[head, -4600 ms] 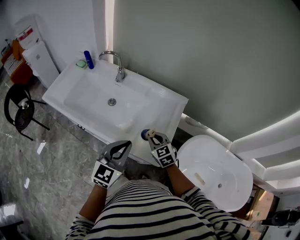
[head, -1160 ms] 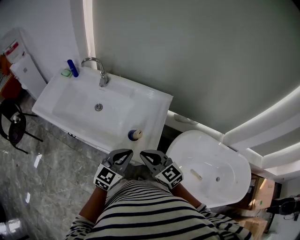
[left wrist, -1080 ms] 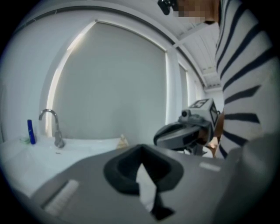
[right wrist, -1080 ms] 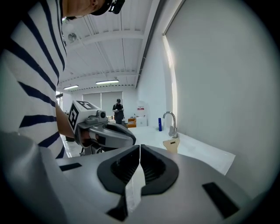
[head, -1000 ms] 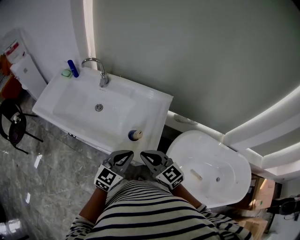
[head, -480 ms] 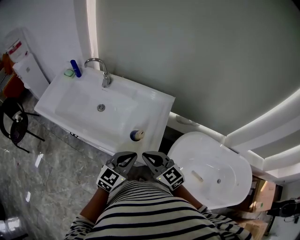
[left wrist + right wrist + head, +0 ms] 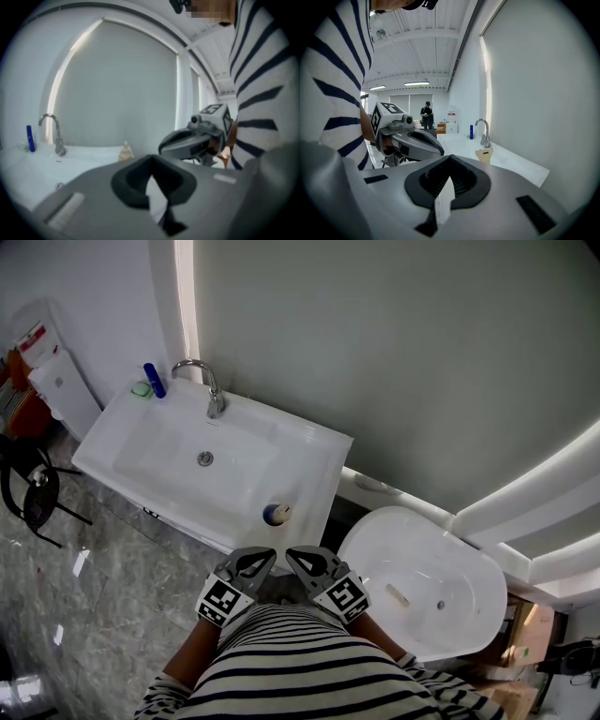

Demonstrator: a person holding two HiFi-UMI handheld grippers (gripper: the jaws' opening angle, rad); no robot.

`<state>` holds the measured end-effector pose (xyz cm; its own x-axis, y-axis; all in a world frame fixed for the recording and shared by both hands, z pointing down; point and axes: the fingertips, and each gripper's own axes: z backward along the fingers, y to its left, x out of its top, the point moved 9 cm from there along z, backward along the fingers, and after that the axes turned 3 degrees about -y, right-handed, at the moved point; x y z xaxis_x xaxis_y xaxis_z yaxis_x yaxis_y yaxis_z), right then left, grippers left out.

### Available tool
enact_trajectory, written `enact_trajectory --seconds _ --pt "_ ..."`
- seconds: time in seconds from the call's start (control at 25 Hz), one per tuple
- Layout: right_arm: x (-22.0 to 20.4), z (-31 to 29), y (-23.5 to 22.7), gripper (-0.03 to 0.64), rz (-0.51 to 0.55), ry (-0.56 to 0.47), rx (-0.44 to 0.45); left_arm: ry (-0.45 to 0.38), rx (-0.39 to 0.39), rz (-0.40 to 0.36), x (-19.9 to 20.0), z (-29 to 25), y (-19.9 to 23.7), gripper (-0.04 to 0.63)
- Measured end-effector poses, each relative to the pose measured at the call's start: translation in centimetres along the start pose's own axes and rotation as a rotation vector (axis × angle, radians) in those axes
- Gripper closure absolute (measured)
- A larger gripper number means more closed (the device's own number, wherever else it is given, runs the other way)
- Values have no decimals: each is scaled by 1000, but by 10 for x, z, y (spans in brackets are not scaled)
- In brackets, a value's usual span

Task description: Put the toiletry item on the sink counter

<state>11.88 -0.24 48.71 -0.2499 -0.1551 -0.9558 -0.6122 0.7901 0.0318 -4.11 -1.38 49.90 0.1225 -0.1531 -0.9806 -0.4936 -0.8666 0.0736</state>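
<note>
The toiletry item [image 7: 277,514], a small bottle with a blue base and beige pump top, stands upright on the front right corner of the white sink counter [image 7: 309,451]. It stands free of both grippers. My left gripper [image 7: 259,557] and right gripper [image 7: 297,554] hover side by side just below the counter's front edge, close to my striped shirt, both shut and empty. The bottle's beige top [image 7: 125,152] shows past the shut left gripper [image 7: 151,157]. In the right gripper view the bottle [image 7: 484,155] stands beyond the shut right gripper [image 7: 450,157].
A chrome faucet [image 7: 212,390], a blue bottle [image 7: 153,380] and a green soap [image 7: 141,389] sit at the counter's back left. A white toilet [image 7: 422,582] stands right of the sink. A black chair [image 7: 28,493] is on the left. A person [image 7: 426,115] stands far off.
The right gripper, earlier at the bottle on the counter corner, has drawn back beside the left one. The bottle stays on the counter. In the last second almost nothing has moved.
</note>
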Motion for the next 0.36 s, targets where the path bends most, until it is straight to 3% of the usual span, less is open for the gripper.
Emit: enact_trajectory --seconds 0.36 --pt "1 -2 -1 611 8 -6 2 -5 12 2 0 2 3 589"
